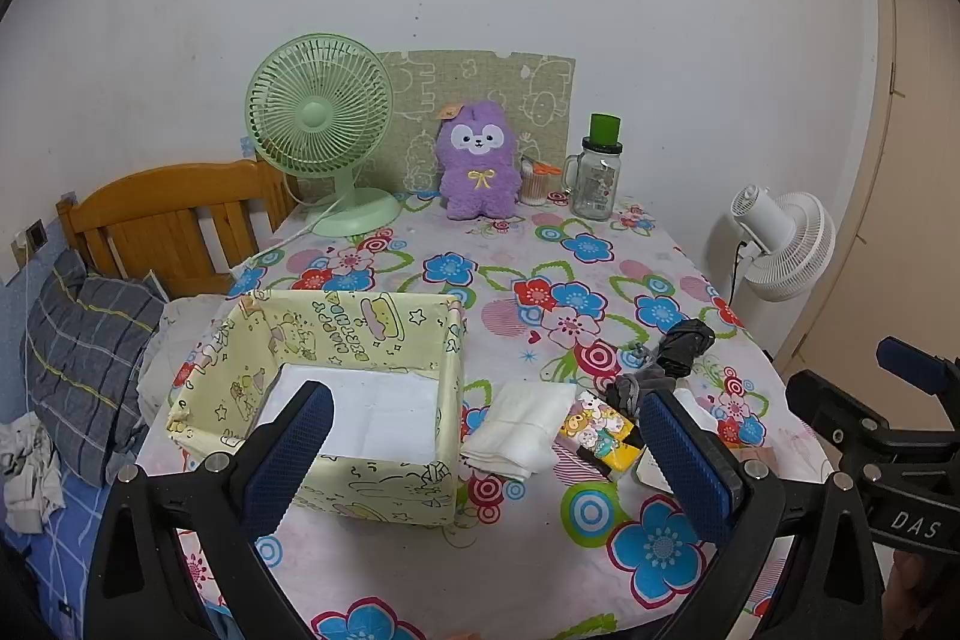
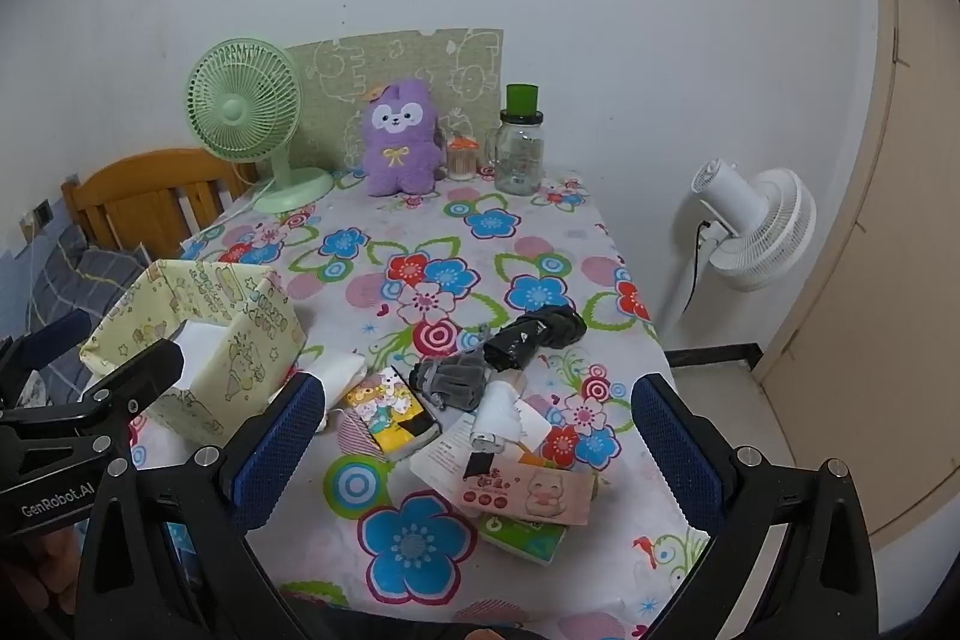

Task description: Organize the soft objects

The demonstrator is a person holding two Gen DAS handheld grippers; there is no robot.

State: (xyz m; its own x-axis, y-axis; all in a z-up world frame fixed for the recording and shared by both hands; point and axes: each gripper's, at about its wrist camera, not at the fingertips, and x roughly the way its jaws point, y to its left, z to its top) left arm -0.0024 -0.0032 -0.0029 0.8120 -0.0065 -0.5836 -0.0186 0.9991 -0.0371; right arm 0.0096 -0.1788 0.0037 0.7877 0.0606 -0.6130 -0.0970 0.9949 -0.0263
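Observation:
A pale yellow cartoon-print box (image 1: pixel 372 334) (image 2: pixel 198 316) stands open at the table's near left, with white paper on its bottom. To its right lie a folded white cloth (image 1: pixel 522 427) (image 2: pixel 339 370), a yellow cartoon tissue pack (image 1: pixel 600 436) (image 2: pixel 393 409), a grey cloth bundle (image 1: pixel 639 388) (image 2: pixel 453 376), a black rolled item (image 1: pixel 684 343) (image 2: pixel 534 334) and a pink tissue pack (image 2: pixel 528 496). A purple plush toy (image 1: pixel 477 160) (image 2: pixel 399 139) sits at the far edge. My left gripper (image 1: pixel 486 400) hovers open over the box's right side and the cloth. My right gripper (image 2: pixel 480 388) hovers open above the pile. Neither holds anything.
At the back of the floral tablecloth (image 1: pixel 540 292) stand a green desk fan (image 1: pixel 321 130), a glass jar with a green lid (image 1: pixel 597 172) and a toothpick holder (image 1: pixel 534 184). A white floor fan (image 2: pixel 756 226) stands to the right. A wooden headboard (image 1: pixel 174 214) and a pillow (image 1: pixel 90 340) lie to the left.

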